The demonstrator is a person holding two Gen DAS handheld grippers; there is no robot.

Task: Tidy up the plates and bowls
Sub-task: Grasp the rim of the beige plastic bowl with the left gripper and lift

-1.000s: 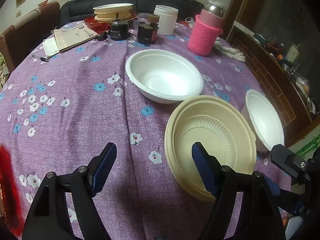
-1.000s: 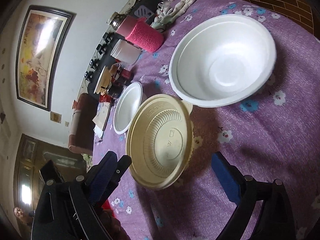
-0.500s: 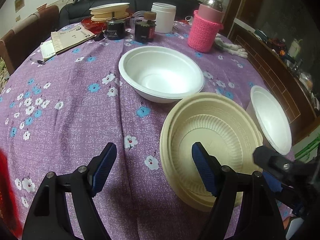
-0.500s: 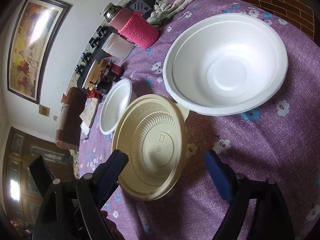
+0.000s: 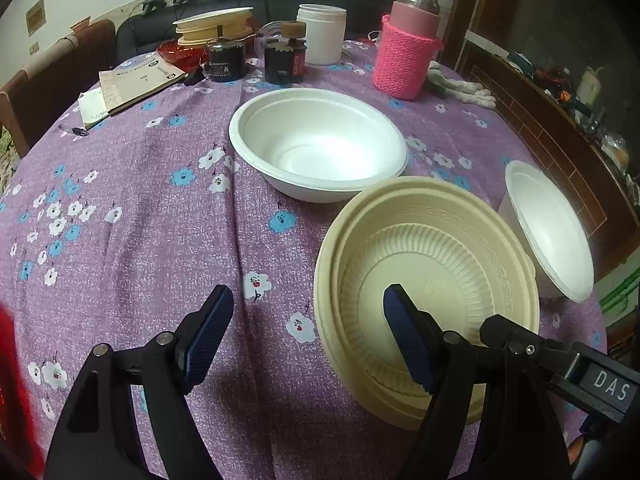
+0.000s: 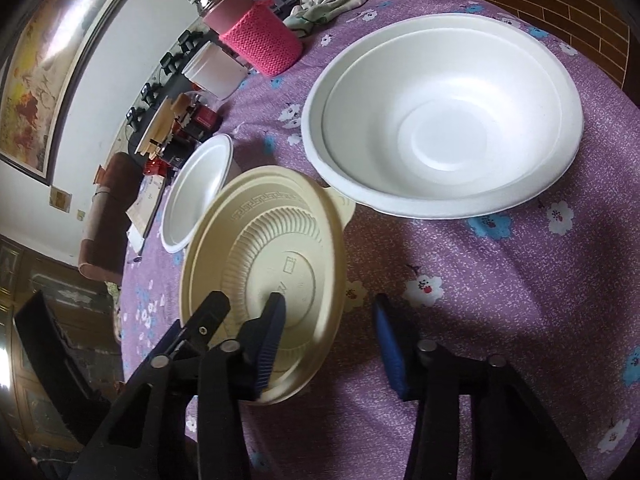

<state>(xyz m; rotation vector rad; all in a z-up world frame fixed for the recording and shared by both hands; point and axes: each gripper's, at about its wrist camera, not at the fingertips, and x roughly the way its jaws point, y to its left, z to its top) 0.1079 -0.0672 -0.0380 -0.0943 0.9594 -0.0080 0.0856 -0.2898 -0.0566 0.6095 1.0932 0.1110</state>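
I have the right gripper (image 6: 328, 344) at the near edge of the cream plastic bowl (image 6: 264, 268), its jaws closing: one finger sits inside the ribbed well, the other outside over the cloth, so the near rim is between them, but I cannot tell whether the pads press it yet. The left gripper (image 5: 308, 336) hangs wide and holds nothing, one finger over the bowl's near left rim, the other over the purple floral tablecloth (image 5: 132, 216).

The cream bowl sits near the table's front edge, tilted, just beside the large white foam bowl (image 5: 318, 142) farther back, with a small white foam bowl (image 5: 550, 232) to its right. All three are empty.

I judge the cream bowl light, thin and fairly stiff, its smooth plastic apt to slip; the rim is the place to pinch. The foam bowls look lighter still and would dent under a hard squeeze.
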